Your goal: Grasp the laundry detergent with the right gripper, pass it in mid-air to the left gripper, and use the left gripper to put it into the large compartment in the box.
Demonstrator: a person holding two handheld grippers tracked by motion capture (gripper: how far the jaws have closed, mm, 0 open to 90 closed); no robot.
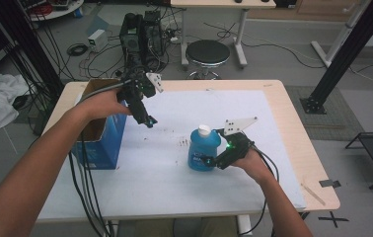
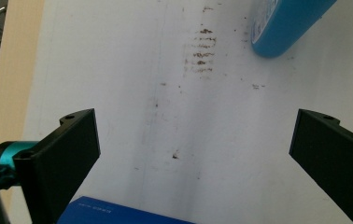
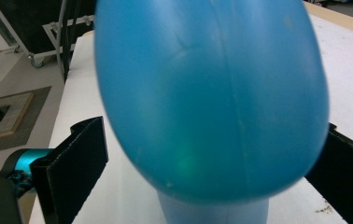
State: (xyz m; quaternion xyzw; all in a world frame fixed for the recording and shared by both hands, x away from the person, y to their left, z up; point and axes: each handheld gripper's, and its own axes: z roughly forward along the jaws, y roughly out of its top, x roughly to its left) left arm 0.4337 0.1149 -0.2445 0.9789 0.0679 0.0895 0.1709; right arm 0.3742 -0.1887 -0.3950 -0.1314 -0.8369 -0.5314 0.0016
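A blue bottle [image 1: 203,150] with a white cap stands upright on the white sheet [image 1: 174,182], right of the table's middle. My right gripper [image 1: 206,161] is open, its jaws on either side of the bottle's lower body. In the right gripper view the bottle [image 3: 212,93] sits close up between the two jaws of the right gripper [image 3: 214,128]. My left gripper [image 1: 149,121] hangs open and holds nothing, above the sheet beside a blue box [image 1: 100,143]. The left gripper [image 2: 193,140] looks down on bare sheet, with the bottle's base [image 2: 282,23] at the top right.
The open blue cardboard box [image 2: 118,215] stands at the table's left edge. Dark smudges [image 2: 202,51] mark the sheet between box and bottle. A bare wooden table rim [image 1: 313,163] runs along the right. A black stool [image 1: 207,52] and cables are behind the table.
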